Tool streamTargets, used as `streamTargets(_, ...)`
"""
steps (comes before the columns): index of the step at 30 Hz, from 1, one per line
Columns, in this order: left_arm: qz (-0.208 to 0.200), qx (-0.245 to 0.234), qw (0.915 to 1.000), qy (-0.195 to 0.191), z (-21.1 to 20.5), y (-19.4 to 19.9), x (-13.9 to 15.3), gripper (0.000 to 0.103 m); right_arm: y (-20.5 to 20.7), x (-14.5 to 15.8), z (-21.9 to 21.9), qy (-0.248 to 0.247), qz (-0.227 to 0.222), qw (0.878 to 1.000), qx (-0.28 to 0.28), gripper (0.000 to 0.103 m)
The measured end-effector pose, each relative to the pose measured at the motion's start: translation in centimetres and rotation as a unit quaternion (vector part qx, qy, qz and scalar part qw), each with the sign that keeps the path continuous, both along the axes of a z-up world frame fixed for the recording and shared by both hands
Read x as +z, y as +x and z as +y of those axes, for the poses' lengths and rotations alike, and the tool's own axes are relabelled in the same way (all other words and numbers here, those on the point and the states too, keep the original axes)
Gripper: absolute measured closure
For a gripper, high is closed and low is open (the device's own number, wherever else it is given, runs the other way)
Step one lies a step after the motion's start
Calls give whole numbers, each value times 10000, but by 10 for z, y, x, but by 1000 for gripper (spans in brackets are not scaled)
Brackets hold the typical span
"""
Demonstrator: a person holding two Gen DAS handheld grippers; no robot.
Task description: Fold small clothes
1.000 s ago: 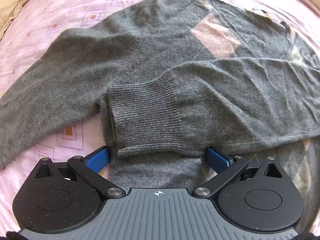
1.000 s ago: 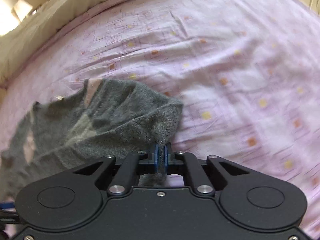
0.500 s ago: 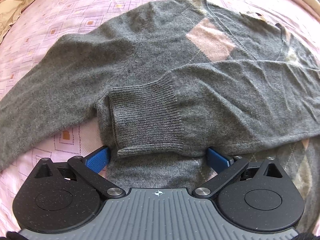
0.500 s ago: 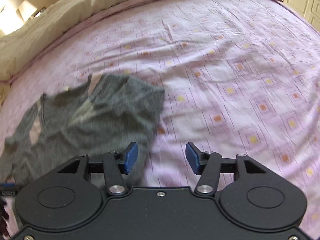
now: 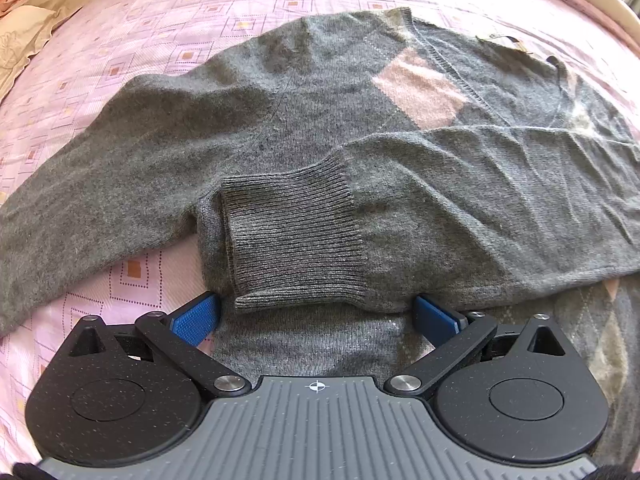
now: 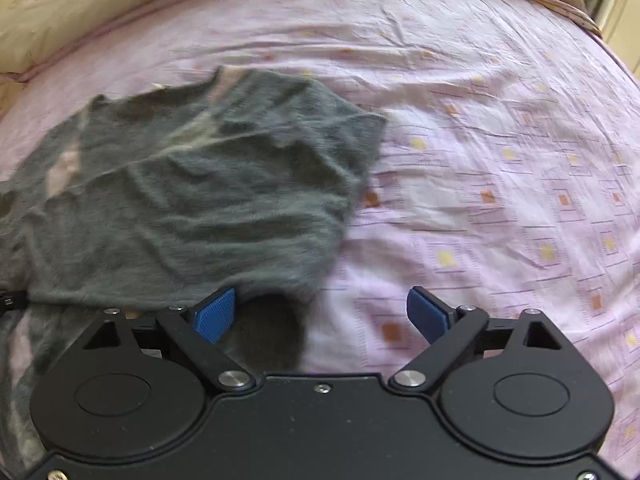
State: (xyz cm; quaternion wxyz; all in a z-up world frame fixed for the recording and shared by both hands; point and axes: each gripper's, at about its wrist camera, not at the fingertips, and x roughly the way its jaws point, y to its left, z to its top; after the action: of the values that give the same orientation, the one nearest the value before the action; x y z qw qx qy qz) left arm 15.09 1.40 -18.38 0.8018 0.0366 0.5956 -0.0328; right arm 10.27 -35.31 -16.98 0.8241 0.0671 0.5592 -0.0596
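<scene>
Released since a second ago: sweater (image 6: 192, 200) shoulder, right gripper (image 6: 322, 314) now wide.
Left gripper (image 5: 316, 316) wide, low before one folded cuff (image 5: 292, 236); one sweater, two grippers.

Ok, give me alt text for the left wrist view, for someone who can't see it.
A grey sweater lies flat on a pink patterned bedsheet, one sleeve folded across its body with the ribbed cuff nearest the camera. The left hand-held gripper is open just below that cuff.

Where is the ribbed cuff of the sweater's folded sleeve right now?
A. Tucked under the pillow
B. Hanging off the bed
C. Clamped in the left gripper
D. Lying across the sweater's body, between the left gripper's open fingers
D: the ribbed cuff lies flat on the grey sweater, and the left gripper is open around it, gripping nothing.
</scene>
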Motion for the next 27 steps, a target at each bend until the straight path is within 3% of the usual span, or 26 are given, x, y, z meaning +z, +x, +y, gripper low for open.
streamTargets(3,-7,-3,10000,-13,0,0,0,0,-11,-14,-22,-359,191,9983,-416,6)
streamTargets(4,-8,3,10000,-13,0,0,1,0,-19,-16,-31,-283,170,9976,-601,2)
streamTargets(9,134,-10,9999,-4,-1,5,1,0,-47,-9,-55,-177,266,9929,-1142,2)
streamTargets(13,210,-8,9997,-148,5,10,6,1,-64,12,-53,209,-79,9910,-1320,0)
streamTargets(18,6,241,9980,-583,28,-6,20,1,-66,36,-29,558,-390,9918,-1079,0)
streamTargets(27,-527,899,9936,-439,88,-56,50,1,-59,58,58,963,-503,9941,37,0)
